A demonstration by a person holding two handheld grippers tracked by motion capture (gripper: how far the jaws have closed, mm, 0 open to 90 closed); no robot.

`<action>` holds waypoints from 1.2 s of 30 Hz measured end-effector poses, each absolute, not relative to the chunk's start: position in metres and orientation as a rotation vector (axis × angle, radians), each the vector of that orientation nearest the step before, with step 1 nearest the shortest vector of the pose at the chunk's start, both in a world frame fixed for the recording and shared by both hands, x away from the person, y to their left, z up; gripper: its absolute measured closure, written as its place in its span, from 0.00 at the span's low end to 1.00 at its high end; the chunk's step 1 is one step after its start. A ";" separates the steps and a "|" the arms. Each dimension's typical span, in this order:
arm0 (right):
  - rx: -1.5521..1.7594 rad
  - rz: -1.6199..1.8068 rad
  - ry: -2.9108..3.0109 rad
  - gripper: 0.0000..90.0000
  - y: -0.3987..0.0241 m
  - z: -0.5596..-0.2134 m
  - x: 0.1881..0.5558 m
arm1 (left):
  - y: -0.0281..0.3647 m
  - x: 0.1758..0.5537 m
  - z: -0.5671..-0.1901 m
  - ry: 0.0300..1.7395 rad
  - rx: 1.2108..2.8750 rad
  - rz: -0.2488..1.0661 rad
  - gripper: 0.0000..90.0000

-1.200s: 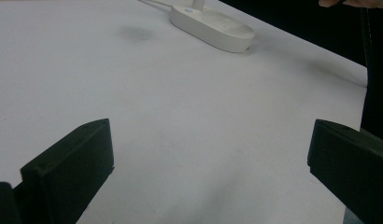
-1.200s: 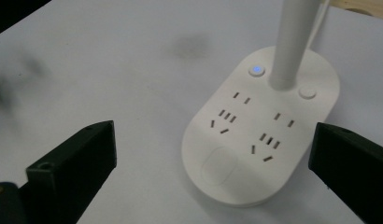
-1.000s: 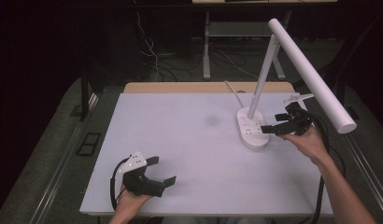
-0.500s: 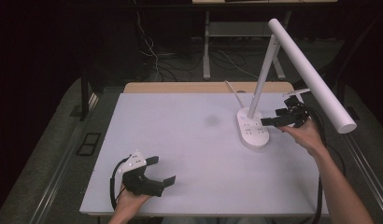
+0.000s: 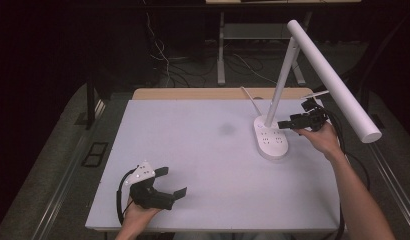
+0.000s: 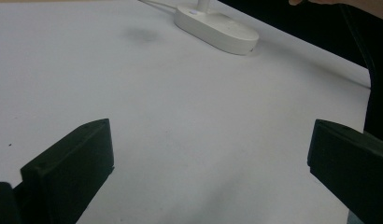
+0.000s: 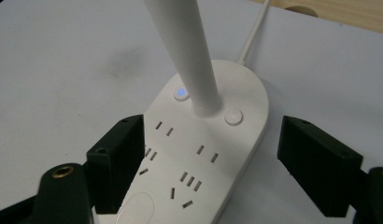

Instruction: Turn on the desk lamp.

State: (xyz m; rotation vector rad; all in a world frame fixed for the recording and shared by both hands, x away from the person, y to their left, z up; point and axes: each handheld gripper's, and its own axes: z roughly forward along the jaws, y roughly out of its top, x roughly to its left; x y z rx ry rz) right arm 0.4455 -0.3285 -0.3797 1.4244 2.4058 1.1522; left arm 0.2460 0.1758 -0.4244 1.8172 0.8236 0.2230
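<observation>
White counter [image 5: 193, 150]: your right tool [image 7: 213, 163], jaws narrowing yet unclenched, is straddling the top-heavy, slick desk lamp [image 7: 213, 154]; grip its stem. Left tool [image 5: 165, 182] is lying released.

The lamp base [image 5: 271, 138] stands on the table [image 5: 203, 150] at its far right, its cord [image 5: 249, 96] trailing behind

It looked like a lab or recording studio where I worked: a white table [image 5: 213, 150] stood on a dark carpeted floor [image 5: 48, 165], black walls closed in behind, loose cables [image 5: 163, 55] trailed near a metal stand [image 5: 222, 50], and a second desk's legs [image 5: 300, 75] showed beyond.
</observation>
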 end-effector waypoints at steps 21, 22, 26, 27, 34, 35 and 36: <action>1.500 1.154 2.374 0.58 -0.343 -0.386 0.468 | 0.176 0.246 -0.425 0.823 1.819 0.220 0.00; 1.504 1.150 2.370 0.60 -0.344 -0.386 0.469 | 0.176 0.246 -0.425 0.823 1.819 0.220 0.00; 1.525 1.168 2.354 0.68 -0.346 -0.390 0.474 | 0.176 0.246 -0.425 0.823 1.819 0.219 0.00; 1.531 1.172 2.356 0.70 -0.347 -0.391 0.475 | 0.176 0.246 -0.425 0.823 1.819 0.219 0.00; 1.549 1.203 2.336 0.87 -0.349 -0.399 0.480 | 0.176 0.246 -0.425 0.822 1.819 0.218 0.00; 1.551 1.214 2.330 0.90 -0.349 -0.400 0.481 | 0.176 0.246 -0.425 0.823 1.820 0.219 0.00; 1.554 1.222 2.327 0.92 -0.349 -0.401 0.481 | 0.176 0.246 -0.425 0.824 1.820 0.219 0.00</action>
